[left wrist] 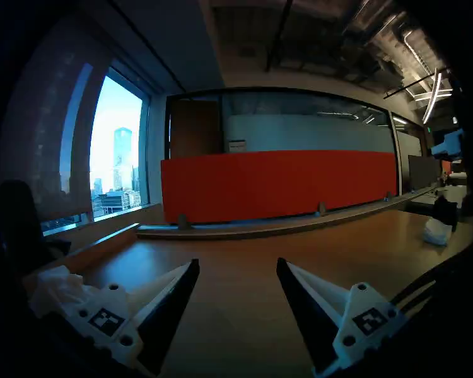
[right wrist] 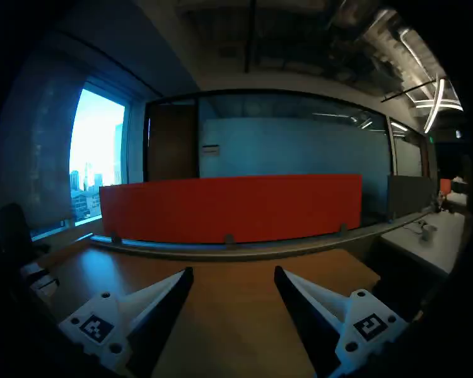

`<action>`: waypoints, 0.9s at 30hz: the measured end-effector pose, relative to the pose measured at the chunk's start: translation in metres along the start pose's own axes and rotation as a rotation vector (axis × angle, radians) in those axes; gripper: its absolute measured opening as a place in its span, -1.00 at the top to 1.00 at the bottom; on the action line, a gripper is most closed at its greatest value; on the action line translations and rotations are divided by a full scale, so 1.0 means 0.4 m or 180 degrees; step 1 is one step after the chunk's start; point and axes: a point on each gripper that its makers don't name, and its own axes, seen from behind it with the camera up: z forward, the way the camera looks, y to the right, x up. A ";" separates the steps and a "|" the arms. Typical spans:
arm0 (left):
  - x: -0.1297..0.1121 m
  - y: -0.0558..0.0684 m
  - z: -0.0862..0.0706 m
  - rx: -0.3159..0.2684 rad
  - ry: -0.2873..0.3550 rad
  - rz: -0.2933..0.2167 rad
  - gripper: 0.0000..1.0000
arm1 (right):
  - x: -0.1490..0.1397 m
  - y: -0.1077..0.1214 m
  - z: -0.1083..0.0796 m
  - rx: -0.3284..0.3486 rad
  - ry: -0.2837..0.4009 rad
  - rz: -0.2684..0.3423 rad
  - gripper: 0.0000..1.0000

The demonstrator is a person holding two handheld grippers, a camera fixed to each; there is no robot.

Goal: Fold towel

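Left gripper view: white towel lies crumpled on wooden table.

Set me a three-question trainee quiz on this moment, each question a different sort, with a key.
1. True or false: the left hand-held gripper is open above the wooden desk, with nothing between its fingers.
2. What colour is the desk divider? A green, B red-orange, C white.
3. In the left gripper view, what lies crumpled beside the gripper on the side towards the window?

Key: 1 true; 2 B; 3 a white cloth.
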 end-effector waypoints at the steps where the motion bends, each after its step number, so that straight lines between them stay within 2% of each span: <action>1: -0.009 0.000 0.000 -0.0001 -0.0005 -0.0009 -0.82 | -0.004 -0.001 0.000 -0.0006 0.0005 -0.0006 -0.99; 9: -0.048 0.001 -0.002 -0.0007 0.0036 -0.0063 -0.82 | -0.036 -0.010 0.002 -0.0022 0.0002 -0.0068 -0.99; 18: -0.076 -0.018 -0.002 0.0042 0.0041 -0.0074 -0.81 | -0.056 -0.016 0.008 -0.0016 -0.0004 -0.0063 -0.99; 27: -0.079 -0.026 0.000 0.0059 0.0049 -0.0159 -0.81 | -0.057 -0.023 0.010 -0.0006 0.0005 -0.0080 -0.99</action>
